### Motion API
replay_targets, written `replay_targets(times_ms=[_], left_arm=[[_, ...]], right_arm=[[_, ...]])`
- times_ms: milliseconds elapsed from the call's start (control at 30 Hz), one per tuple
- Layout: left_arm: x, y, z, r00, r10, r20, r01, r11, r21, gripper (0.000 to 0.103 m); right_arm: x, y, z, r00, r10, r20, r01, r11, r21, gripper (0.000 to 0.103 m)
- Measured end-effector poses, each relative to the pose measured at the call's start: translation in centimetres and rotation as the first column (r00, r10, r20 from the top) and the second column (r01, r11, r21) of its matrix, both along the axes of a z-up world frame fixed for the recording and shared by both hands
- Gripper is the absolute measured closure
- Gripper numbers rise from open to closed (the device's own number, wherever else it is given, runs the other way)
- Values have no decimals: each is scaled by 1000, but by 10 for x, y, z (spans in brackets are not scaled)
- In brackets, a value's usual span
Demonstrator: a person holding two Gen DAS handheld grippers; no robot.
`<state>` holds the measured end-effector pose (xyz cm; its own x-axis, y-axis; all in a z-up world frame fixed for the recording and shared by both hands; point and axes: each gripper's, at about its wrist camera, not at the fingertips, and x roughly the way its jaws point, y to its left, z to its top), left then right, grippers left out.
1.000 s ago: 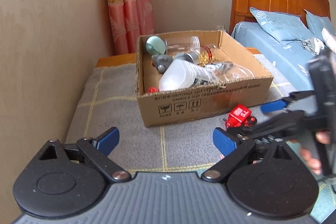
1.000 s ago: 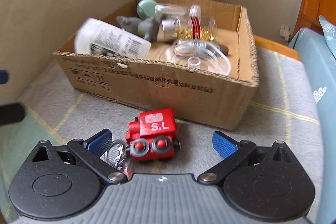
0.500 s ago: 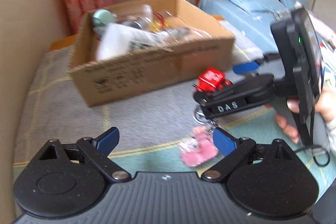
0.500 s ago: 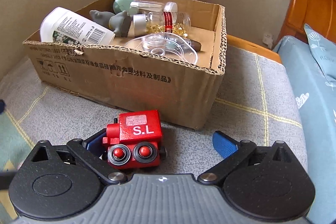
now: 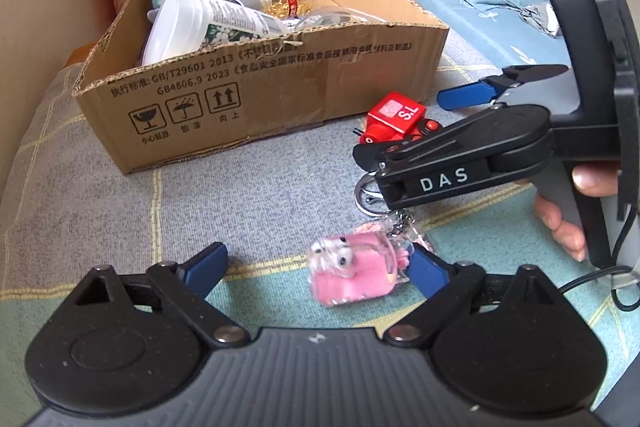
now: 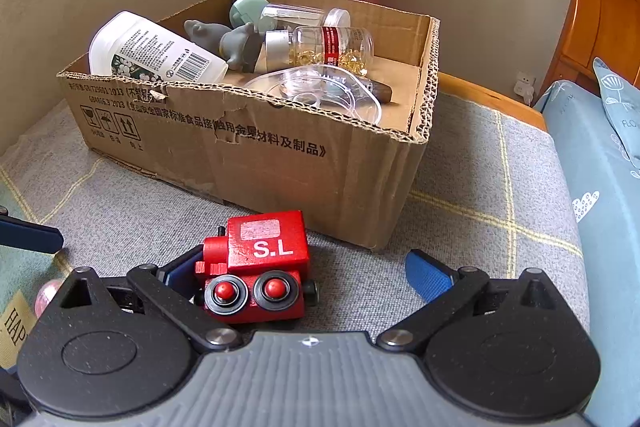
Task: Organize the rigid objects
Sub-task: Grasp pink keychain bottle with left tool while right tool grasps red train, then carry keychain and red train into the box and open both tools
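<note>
The right gripper (image 6: 308,277) is spread wide around the red toy train (image 6: 256,267), which sits on the grey blanket (image 6: 460,227) just in front of the cardboard box (image 6: 256,147), close against its left finger. The left gripper (image 5: 316,267) is also wide open, with the pink keychain (image 5: 356,277) lying between its fingers, beside the right one

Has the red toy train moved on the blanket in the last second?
Cannot tell. The red toy train sits just before the cardboard box front wall throughout; only the cameras clearly shifted.
</note>
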<state>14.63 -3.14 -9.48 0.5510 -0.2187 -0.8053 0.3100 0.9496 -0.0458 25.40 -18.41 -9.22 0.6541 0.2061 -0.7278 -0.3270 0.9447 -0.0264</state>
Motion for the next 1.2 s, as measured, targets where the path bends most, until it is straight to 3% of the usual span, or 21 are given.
replay_targets(times_ms=[67, 167, 267, 500, 600, 667, 833, 1167, 1200], left_arm=[[-3, -5, -1, 1000, -2, 23, 2, 999, 38, 25], [-6, -10, 4, 999, -17, 32, 17, 1000, 22, 46], [-7, -12, 5, 999, -14, 42, 13, 1000, 21, 53], [-8, -10, 6, 999, -4, 44, 3, 1000, 21, 53], [-6, -8, 6, 999, -2, 43, 1, 1000, 18, 53], [-5, -7, 6, 999, 3, 43, -4, 1000, 17, 53], [-3, 3, 6, 998, 35, 43, -36, 999, 17, 53], [-5, 14, 7, 998, 52, 31, -51, 999, -11, 52], [-5, 13, 6, 997, 66, 39, -67, 997, 23, 52]], right_arm=[[0, 0, 0, 1000, 0, 1, 0, 1000, 1, 0], [-1, 0, 0, 1000, -1, 5, 1, 1000, 2, 0], [0, 0, 0, 1000, -1, 4, 1, 1000, 1, 0], [1, 6, 1, 999, -31, -10, 31, 999, -16, 0], [-3, 9, 4, 1000, -17, 0, 17, 1000, -13, 12], [-7, 12, 6, 1000, 1, 4, -1, 1000, -15, 26], [-15, 12, 9, 1000, 22, 8, -22, 1000, -16, 43], [-40, 3, 11, 999, 50, -8, -50, 999, 12, 43], [-43, 3, 11, 999, 37, -9, -37, 999, 3, 43]])
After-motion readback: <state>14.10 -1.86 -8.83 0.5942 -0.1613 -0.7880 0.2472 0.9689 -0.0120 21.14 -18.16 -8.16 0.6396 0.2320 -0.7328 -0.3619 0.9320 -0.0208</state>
